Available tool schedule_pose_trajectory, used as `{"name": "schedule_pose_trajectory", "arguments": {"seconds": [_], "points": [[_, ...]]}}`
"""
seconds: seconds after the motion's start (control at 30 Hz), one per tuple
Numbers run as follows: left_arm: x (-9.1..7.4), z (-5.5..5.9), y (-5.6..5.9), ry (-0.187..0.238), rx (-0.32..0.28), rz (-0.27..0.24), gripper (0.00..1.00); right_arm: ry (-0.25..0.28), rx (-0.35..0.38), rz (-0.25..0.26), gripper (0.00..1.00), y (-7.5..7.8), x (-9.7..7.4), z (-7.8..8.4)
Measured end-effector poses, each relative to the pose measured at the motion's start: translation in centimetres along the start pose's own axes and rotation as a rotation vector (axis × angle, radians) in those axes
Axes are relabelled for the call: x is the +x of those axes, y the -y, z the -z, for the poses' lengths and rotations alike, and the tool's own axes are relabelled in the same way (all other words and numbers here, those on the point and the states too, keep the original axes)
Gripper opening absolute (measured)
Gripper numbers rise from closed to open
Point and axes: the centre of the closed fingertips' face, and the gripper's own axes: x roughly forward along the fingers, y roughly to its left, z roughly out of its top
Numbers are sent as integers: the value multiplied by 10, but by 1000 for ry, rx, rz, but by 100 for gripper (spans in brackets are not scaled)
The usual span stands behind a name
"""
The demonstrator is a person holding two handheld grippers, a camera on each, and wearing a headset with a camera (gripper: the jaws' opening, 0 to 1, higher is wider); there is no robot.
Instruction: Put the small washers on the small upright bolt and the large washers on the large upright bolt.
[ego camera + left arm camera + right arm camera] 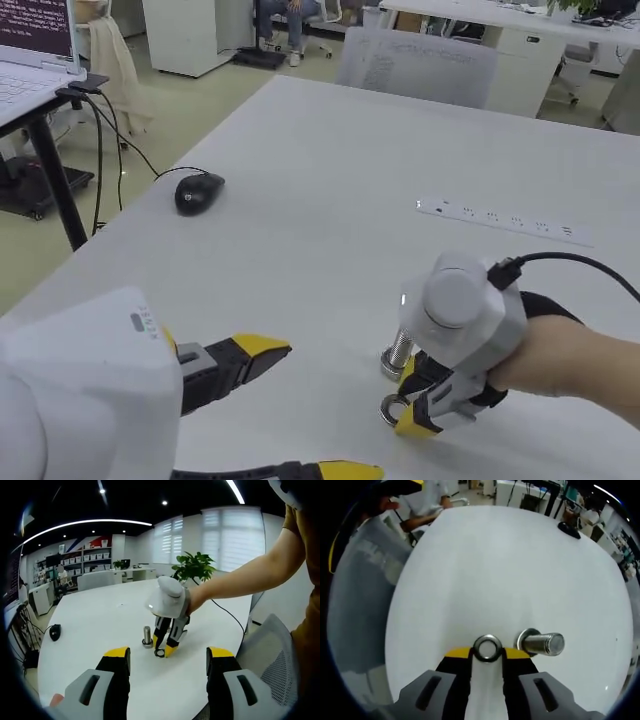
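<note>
The right gripper (pixel 412 397) has its jaws clamped on a washer (pixel 487 648). They pinch the near part of its rim, so the ring stands out past the tips with its hole free. In the right gripper view the hole faces the camera, right between the yellow tips.

Just beside the tips, to their right in that view, stands the bolt (pixel 543 643), head down on the table (pixel 330 200) and thread up. Washer and bolt are close but look apart. I cannot tell whether this is the large or the small bolt.

The washer looks like plain steel: stiff, light, thin and smooth, so it probably slips easily between hard pads. The rim is the place to grip it, as here, since a hold across the hole would block the bolt. The bolt rests on its head alone and may tip if the ring knocks its side, so the washer should come over the top level before it is let go.

The left gripper (pixel 305 408) hangs short of all this, its jaws wide apart and holding nothing. In its own view, washer and bolt lie ahead between its tips.

Well beyond the jaws are a mouse (pixel 199 191) and a power strip (pixel 505 219).
</note>
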Motion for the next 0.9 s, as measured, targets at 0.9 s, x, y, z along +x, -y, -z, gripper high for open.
{"name": "schedule_pose_trajectory", "arguments": {"seconds": [0.9], "points": [[1,-1,6,-6,20,8,61,24,-4,68,22,13,-49,4]]}}
